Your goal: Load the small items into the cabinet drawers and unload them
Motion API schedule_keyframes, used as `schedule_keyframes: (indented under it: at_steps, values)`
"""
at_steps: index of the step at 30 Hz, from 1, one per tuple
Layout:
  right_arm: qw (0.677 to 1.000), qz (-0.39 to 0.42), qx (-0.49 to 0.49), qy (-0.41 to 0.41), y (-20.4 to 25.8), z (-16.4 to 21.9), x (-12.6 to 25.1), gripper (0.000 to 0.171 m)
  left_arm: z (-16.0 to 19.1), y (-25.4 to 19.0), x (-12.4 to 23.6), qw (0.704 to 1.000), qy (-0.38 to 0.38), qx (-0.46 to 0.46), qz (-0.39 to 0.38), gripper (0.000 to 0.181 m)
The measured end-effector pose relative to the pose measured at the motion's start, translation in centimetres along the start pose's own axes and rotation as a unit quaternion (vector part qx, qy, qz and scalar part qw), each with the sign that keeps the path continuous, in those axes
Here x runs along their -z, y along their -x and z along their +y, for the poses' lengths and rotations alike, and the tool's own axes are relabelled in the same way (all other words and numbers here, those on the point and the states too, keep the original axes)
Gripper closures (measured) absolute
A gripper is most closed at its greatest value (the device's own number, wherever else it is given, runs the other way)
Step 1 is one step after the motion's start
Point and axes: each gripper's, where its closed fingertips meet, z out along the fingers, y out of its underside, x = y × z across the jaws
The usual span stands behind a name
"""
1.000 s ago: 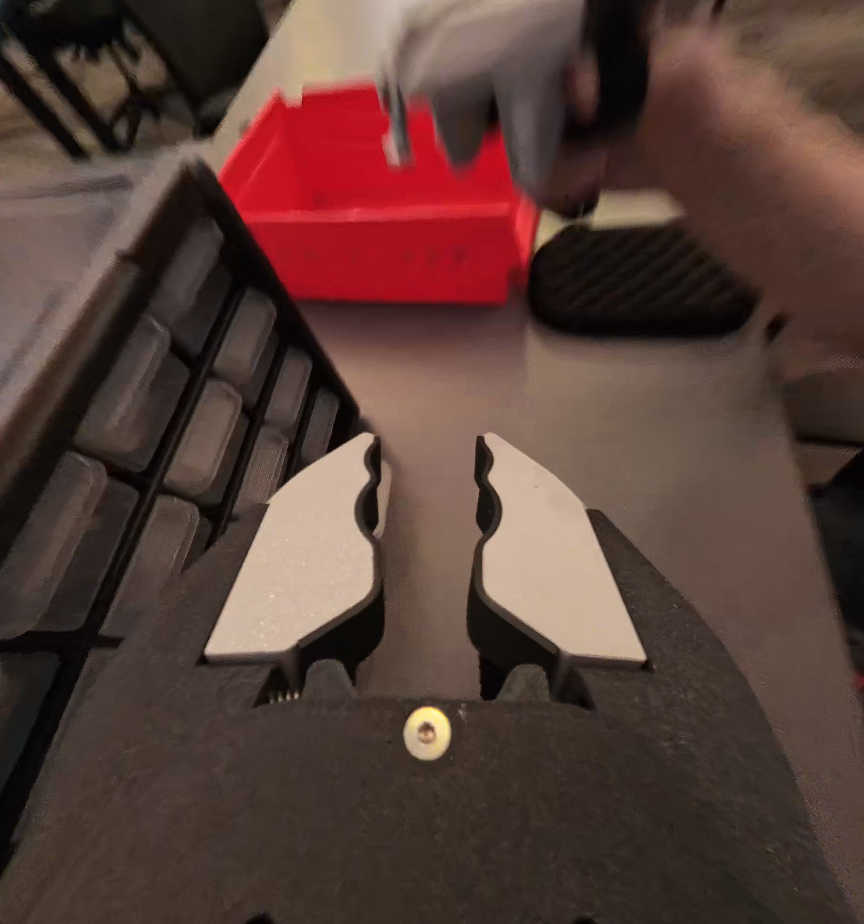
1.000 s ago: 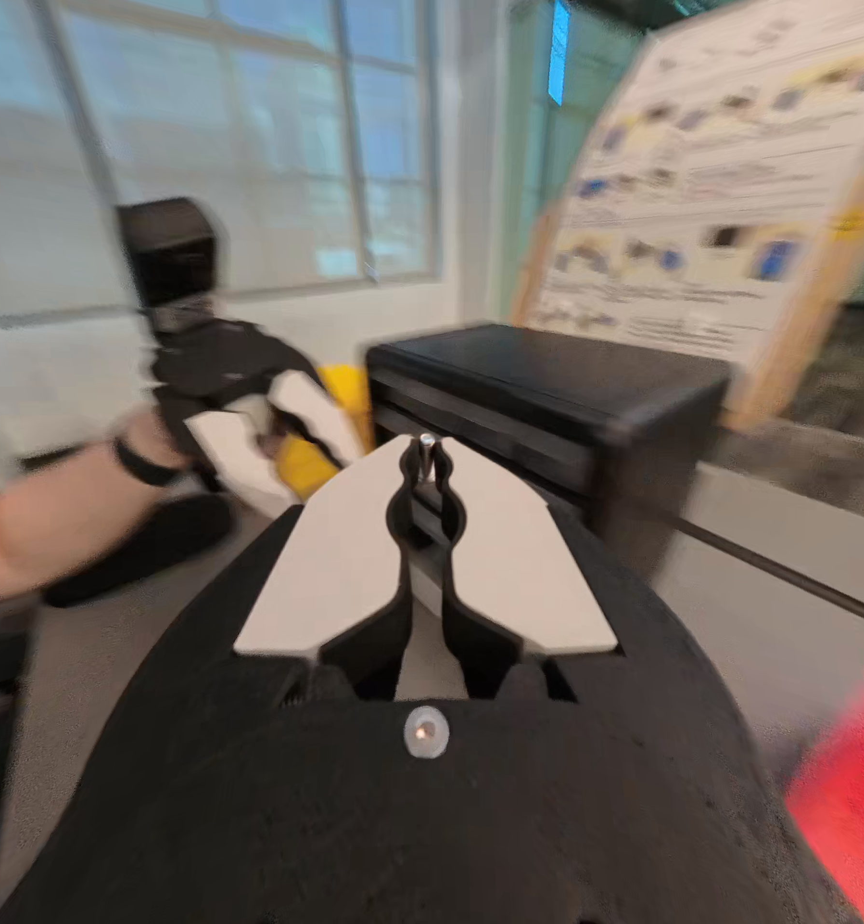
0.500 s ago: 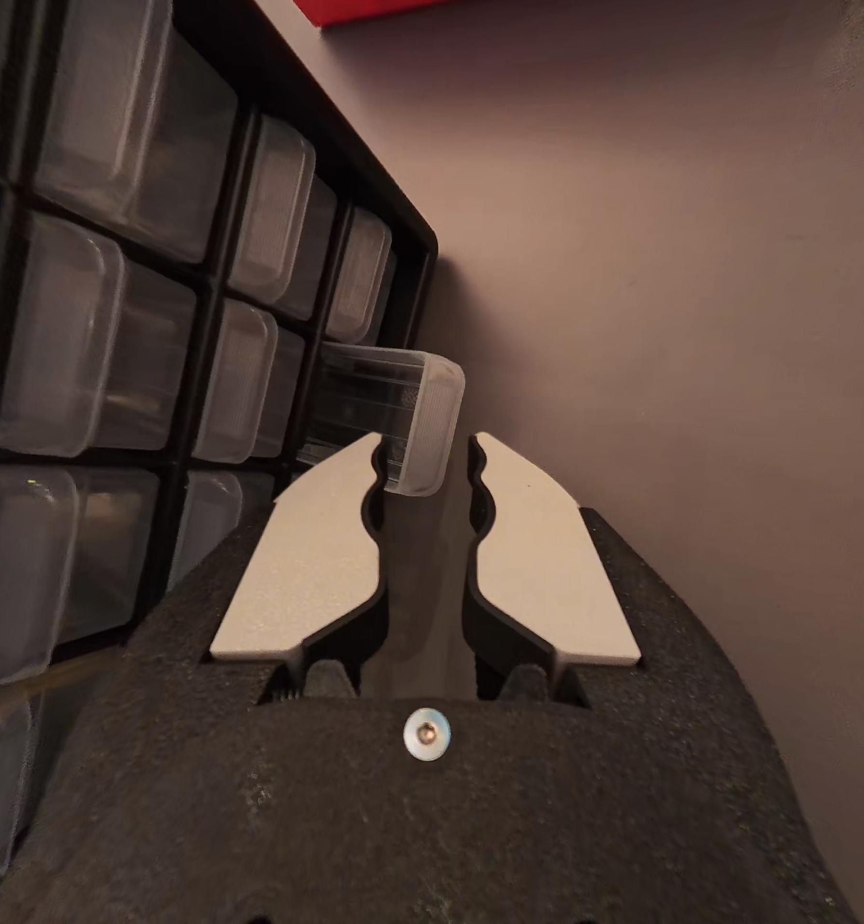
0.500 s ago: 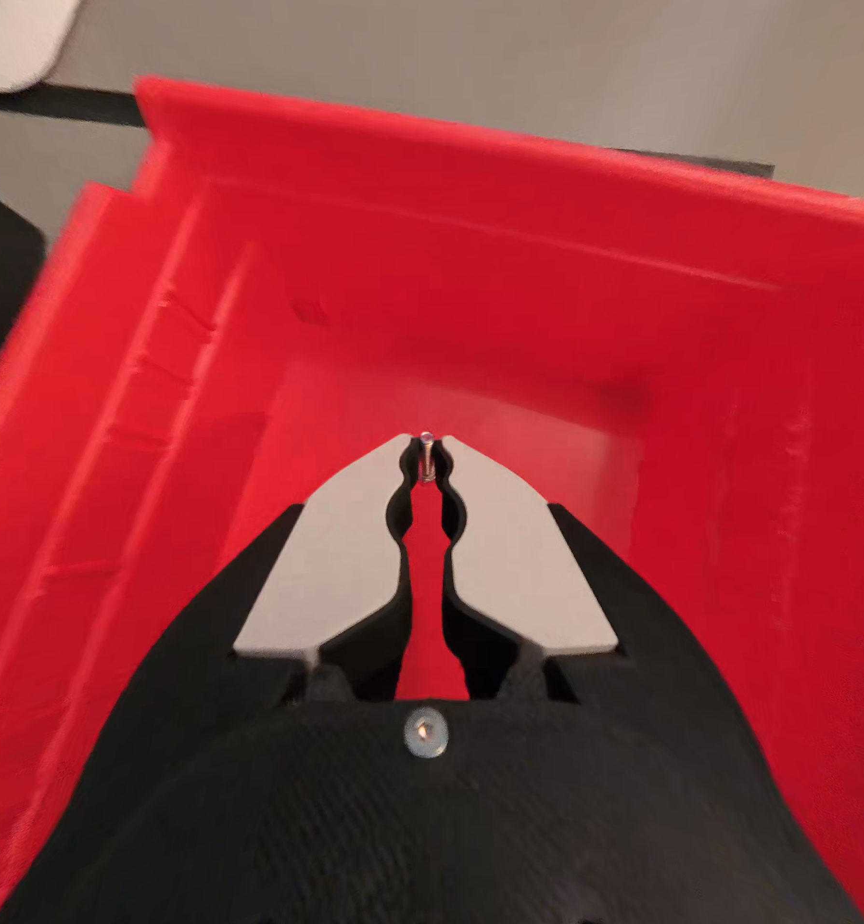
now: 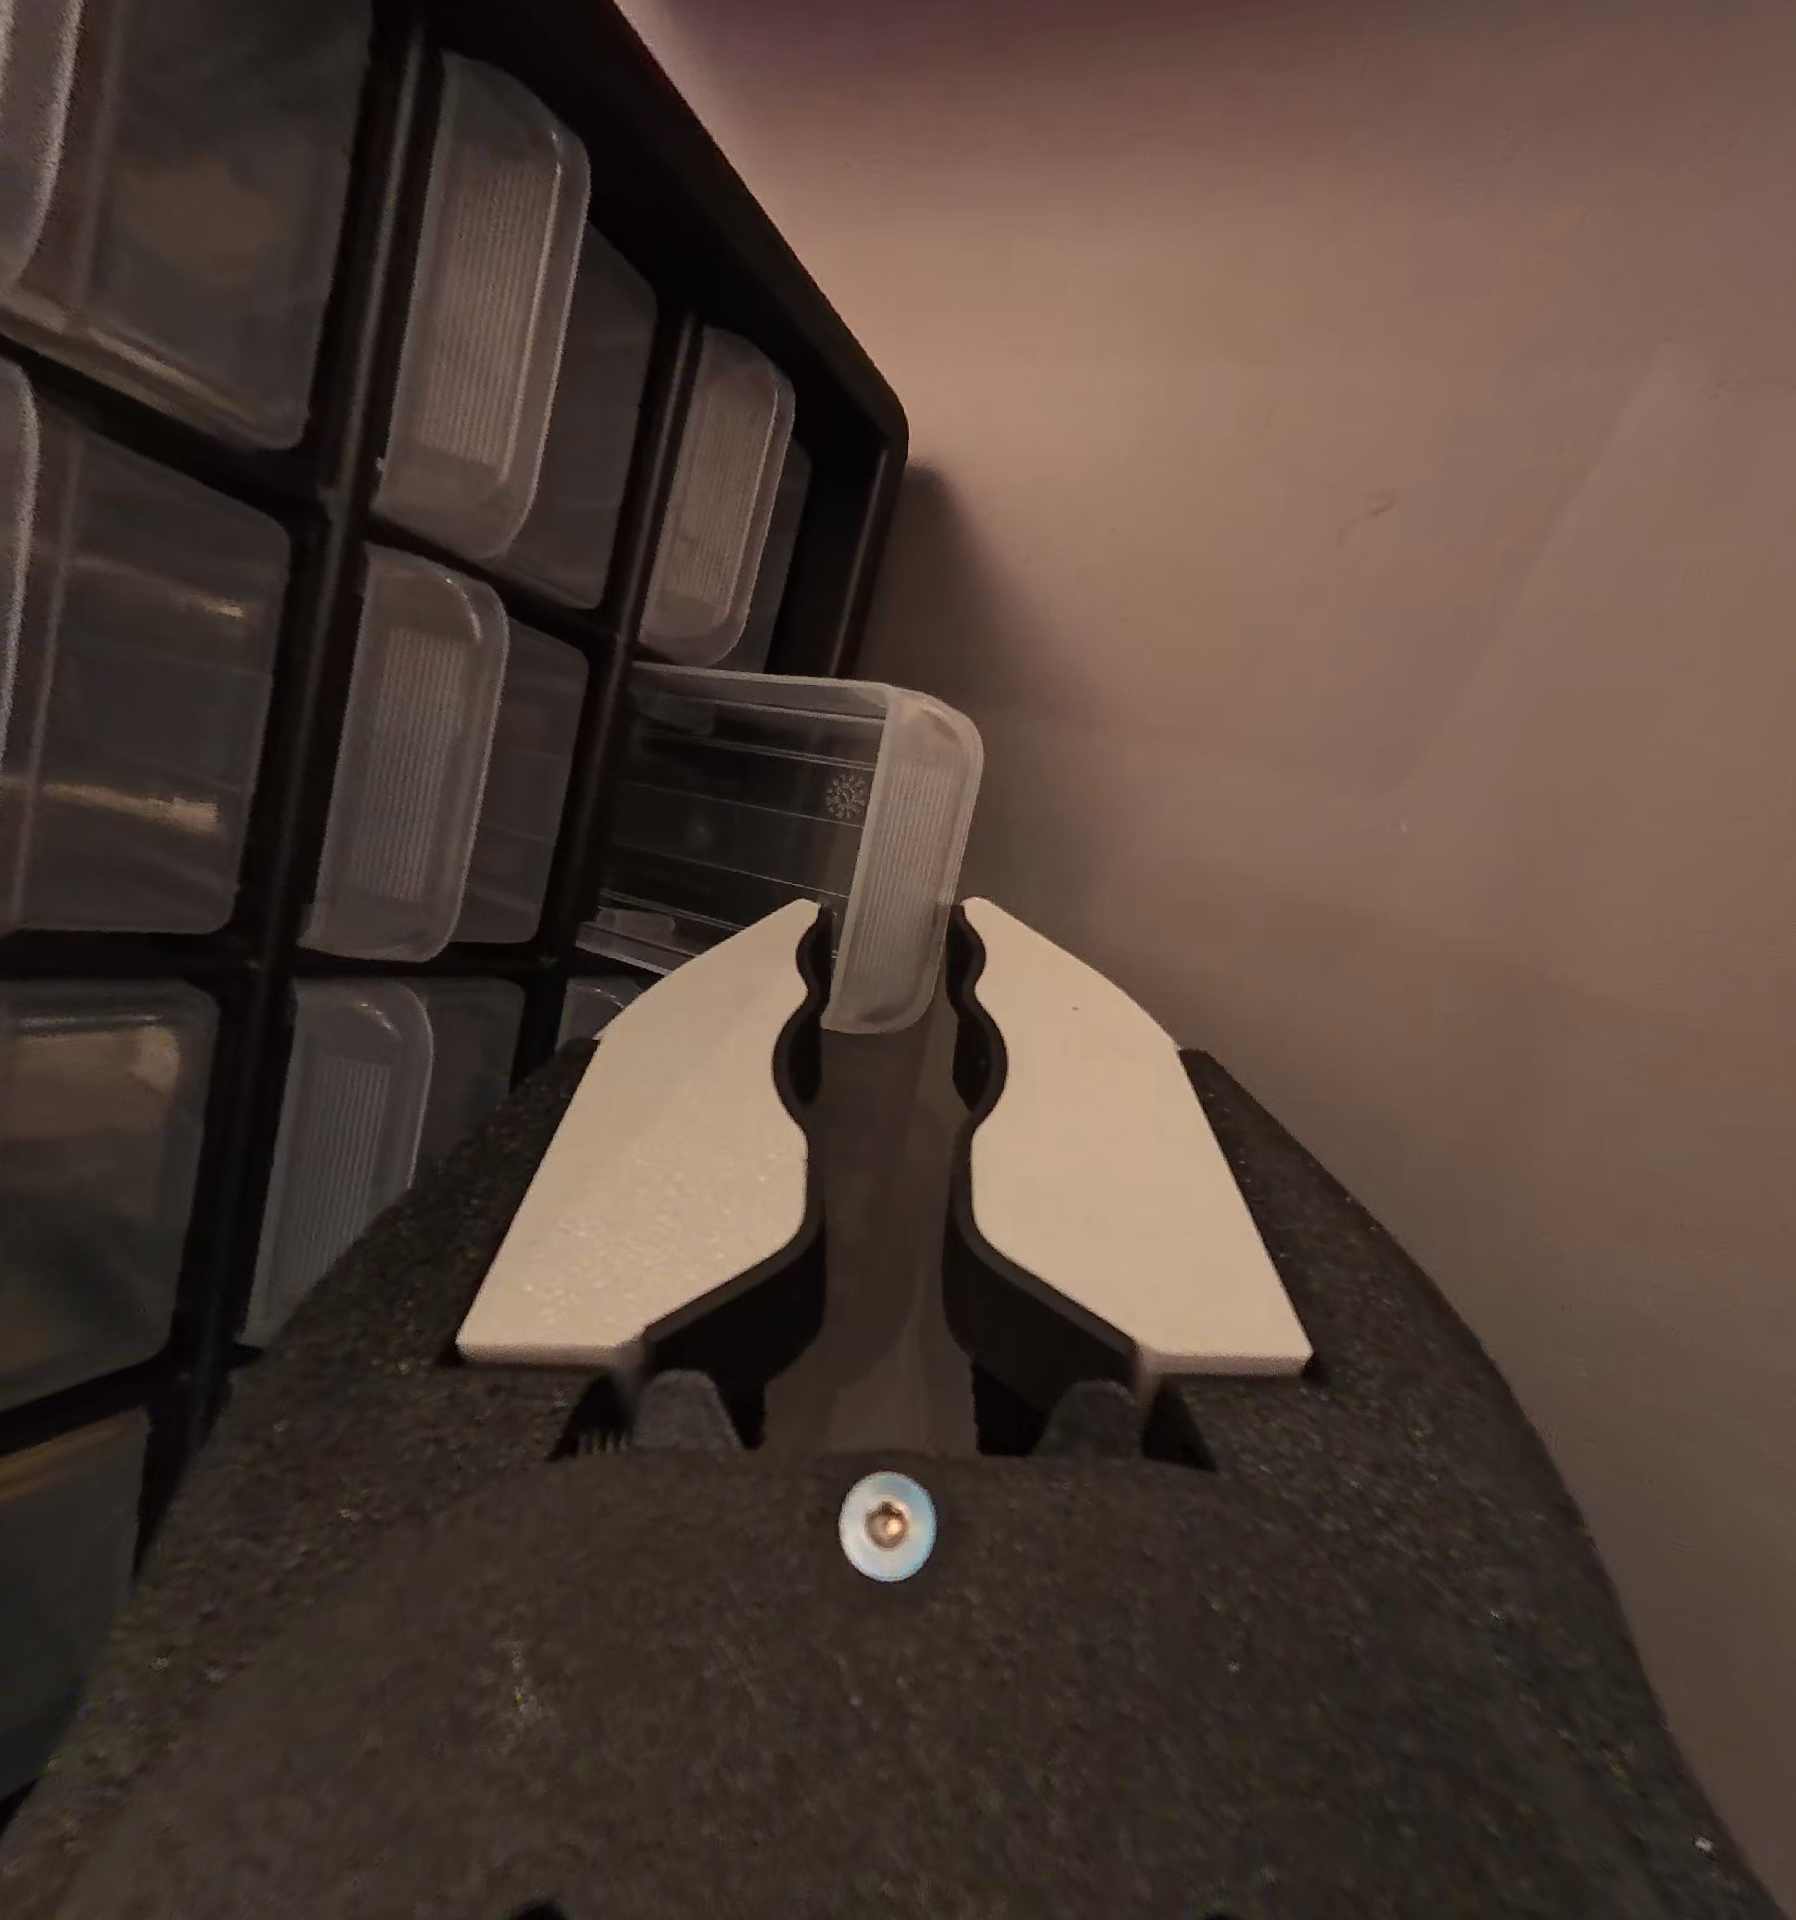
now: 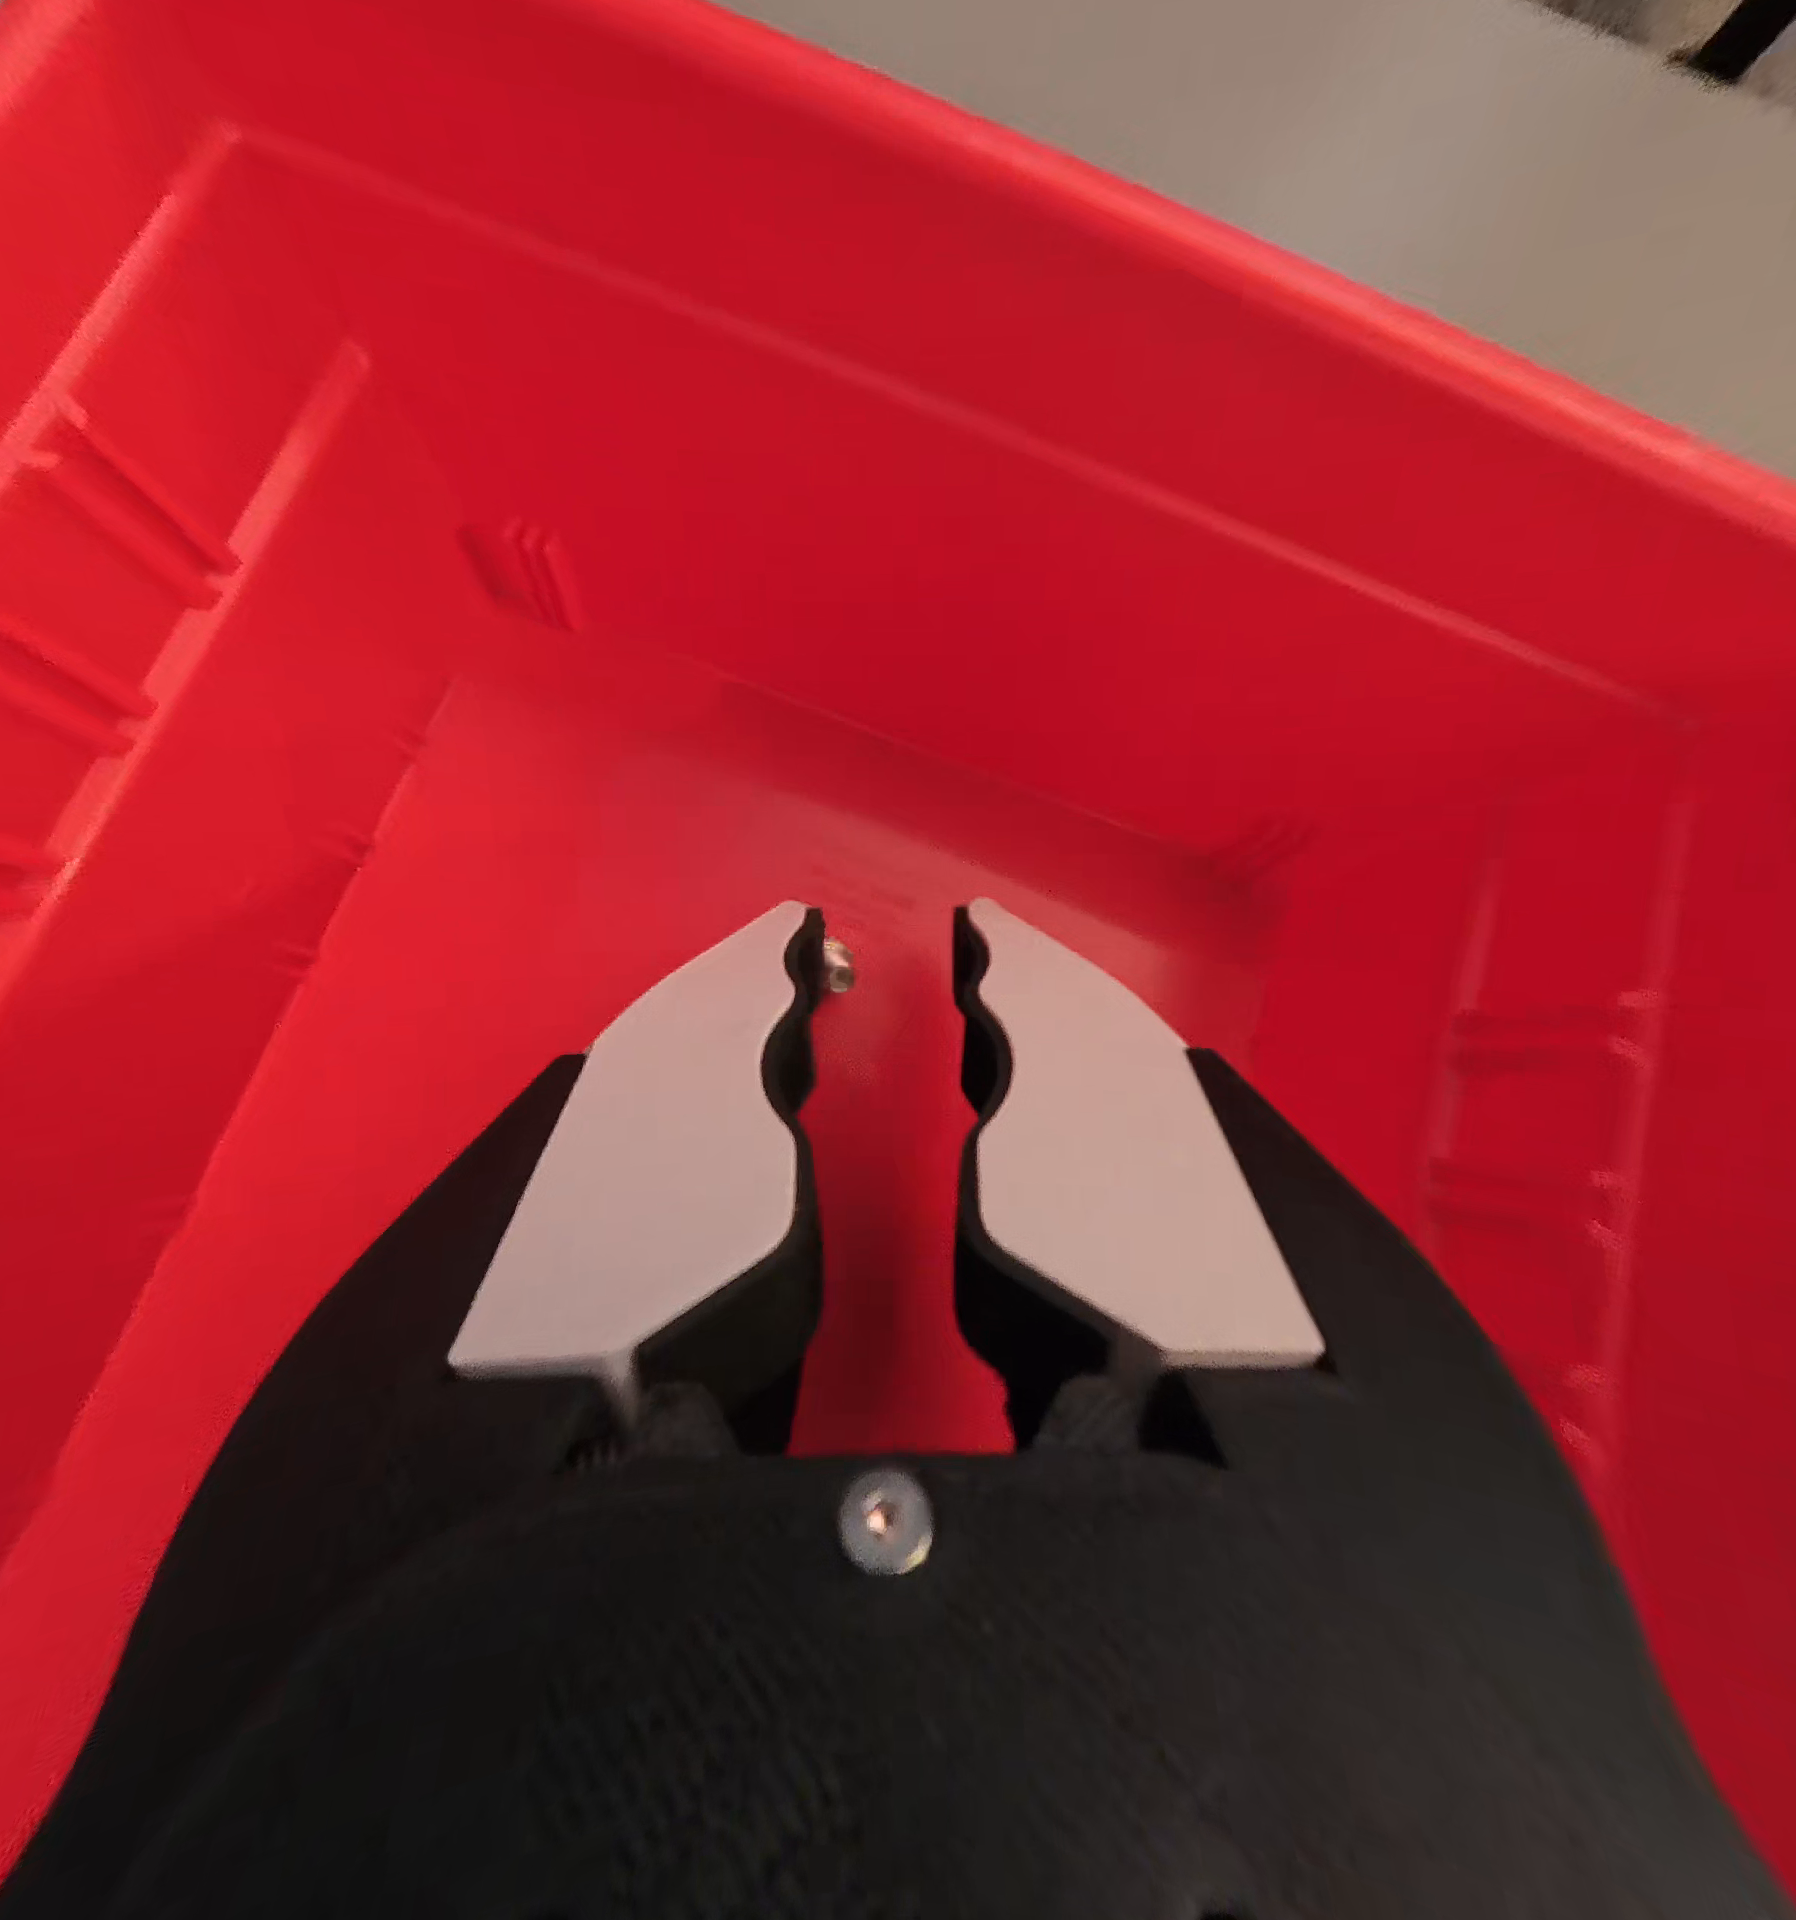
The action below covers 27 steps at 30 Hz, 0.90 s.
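Note:
In the left wrist view a black cabinet with several clear plastic drawers stands on the left. One clear drawer at its right column is pulled partway out. My left gripper grips that drawer's front tab between both fingertips. In the right wrist view my right gripper is open inside a red bin, just above its floor. A small silver screw sits loose beside the left fingertip, no longer pinched.
A grey-brown tabletop stretches to the right of the cabinet. The red bin's walls surround my right gripper on all sides. A strip of grey tabletop shows beyond the bin's far rim. About 35 centimetres separates my left fingertips from my right.
My left gripper has closed a little onto the pulled-out drawer's front tab. My right gripper has opened inside the red bin and let go of the screw.

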Motion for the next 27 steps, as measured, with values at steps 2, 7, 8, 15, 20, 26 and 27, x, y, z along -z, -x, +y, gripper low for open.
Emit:
schedule_keyframes:
  at_steps: [2,7,8,15,20,26,27]
  values:
    - [0.999,0.028,0.016,-0.021,-0.4,-0.6,1.1,0.143,0.0,0.1,0.0,1.000,0.002,0.003,-0.003,0.161]
    - [0.990,0.061,0.036,-0.121,0.5,-3.8,5.4,0.143,0.1,1.9,-0.5,0.998,0.011,0.017,-0.055,0.159]
    - [0.987,0.063,0.040,-0.140,0.8,-4.6,6.3,0.143,0.2,2.2,-0.6,0.998,0.014,0.019,-0.064,0.159]
    - [0.969,0.044,0.051,-0.238,3.1,-9.8,12.7,0.143,0.0,2.8,-1.0,0.995,0.005,0.028,-0.092,0.158]
    - [0.955,0.040,0.074,-0.283,4.5,-12.8,16.3,0.143,-0.4,2.0,-0.1,0.996,-0.009,0.032,-0.083,0.158]
    - [0.946,0.034,0.097,-0.308,6.0,-15.0,19.1,0.143,-0.8,1.7,0.8,0.994,-0.016,0.018,-0.106,0.159]
    - [0.945,0.026,0.098,-0.312,6.3,-15.1,19.4,0.143,-1.1,1.3,1.0,0.994,-0.027,0.015,-0.102,0.165]
